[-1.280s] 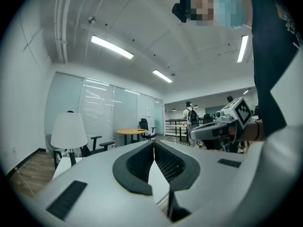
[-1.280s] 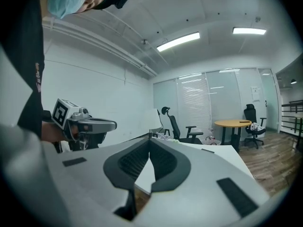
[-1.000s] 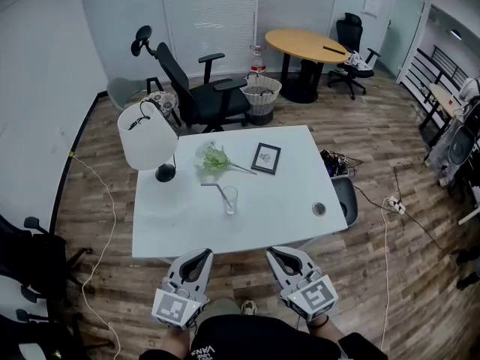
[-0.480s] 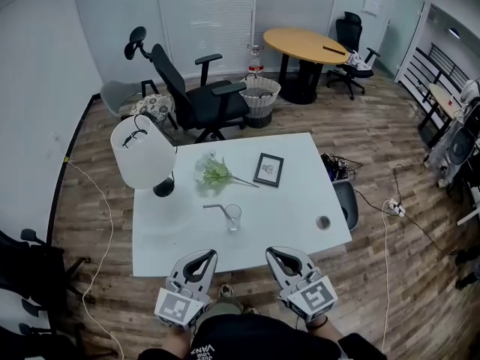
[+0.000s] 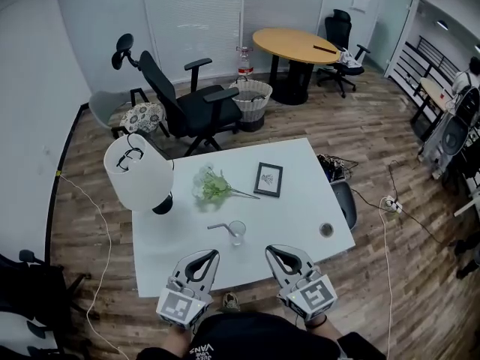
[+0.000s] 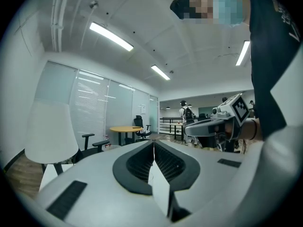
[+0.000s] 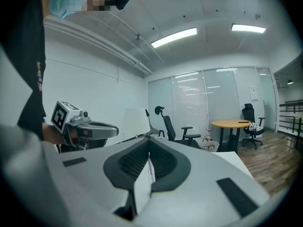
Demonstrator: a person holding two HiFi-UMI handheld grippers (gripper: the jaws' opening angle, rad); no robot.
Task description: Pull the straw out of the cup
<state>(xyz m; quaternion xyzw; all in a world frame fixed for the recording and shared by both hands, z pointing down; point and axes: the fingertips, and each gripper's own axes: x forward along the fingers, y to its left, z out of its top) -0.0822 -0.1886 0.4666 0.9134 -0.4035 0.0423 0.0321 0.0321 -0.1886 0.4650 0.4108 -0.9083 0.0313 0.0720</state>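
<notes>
While the cup (image 5: 237, 232) stands apart, the left hand-held gripper (image 5: 209, 255) and right hand-held gripper (image 5: 271, 251) are closed, empty.

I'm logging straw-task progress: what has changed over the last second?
The person has walked nearer the white table, so the clear cup with its bent straw lies closer to the left gripper and right gripper. Nothing was grasped; both jaws stay shut, straw still in cup.

The table (image 5: 300, 201) and cup (image 5: 237, 232) sit lower in the head view, nearer the person. The tips of the left gripper (image 5: 213, 254) and right gripper (image 5: 270, 250) now overlap the table's near edge, closer to the cup.
</notes>
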